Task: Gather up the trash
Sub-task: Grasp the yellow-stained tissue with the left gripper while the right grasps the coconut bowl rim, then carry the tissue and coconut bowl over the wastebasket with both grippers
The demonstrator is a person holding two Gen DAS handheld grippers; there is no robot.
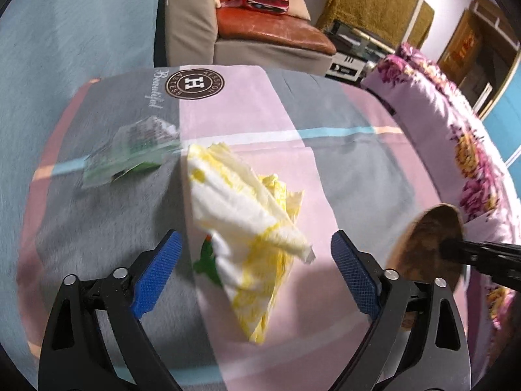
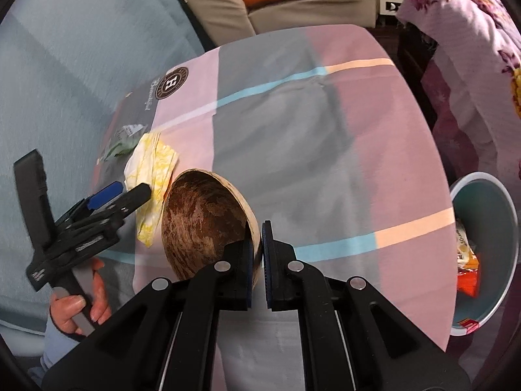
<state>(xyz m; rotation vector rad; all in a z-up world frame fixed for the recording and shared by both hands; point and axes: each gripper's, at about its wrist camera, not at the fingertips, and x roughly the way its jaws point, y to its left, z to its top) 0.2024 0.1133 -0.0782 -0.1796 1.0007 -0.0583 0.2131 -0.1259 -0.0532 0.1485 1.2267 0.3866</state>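
Checked in pink, grey and pale blue stripes, a cloth (image 2: 342, 150) covers the table, with a round brown "H" logo (image 1: 194, 83) printed near its far edge. Beyond the table stands a beige sofa (image 1: 192, 29) with a worn orange cushion (image 1: 276, 31).

Farthest left on the cloth lies a clear wrapper (image 1: 133, 150) with green print, blurred. Just to its right, touching or nearly so, is a crumpled napkin (image 1: 241, 215), white with yellow pattern, partly standing up off the cloth.

The left gripper (image 1: 257, 257) hangs over the napkin with its jaws spread wide, one blue pad (image 1: 156, 273) on each side of the paper and neither pressing on it; nothing is held. In the right wrist view a hand (image 2: 81, 306) in a grey-blue sleeve grips its handle.

Right of the napkin sits a brown shell bowl (image 2: 205, 224), dark and streaked inside, pale on the outside. The right gripper (image 2: 257, 254) is clamped on the bowl's near rim, one pad inside the wall and one outside. Whether the bowl is lifted or resting on the cloth I cannot tell.

Past the table's right edge, lower down, is a round bin (image 2: 501, 202) with a grey-green inside and a pale rim; orange and red snack wrappers (image 2: 467, 273) lie in it. Behind it, a flowered purple blanket (image 2: 472, 32) is draped.
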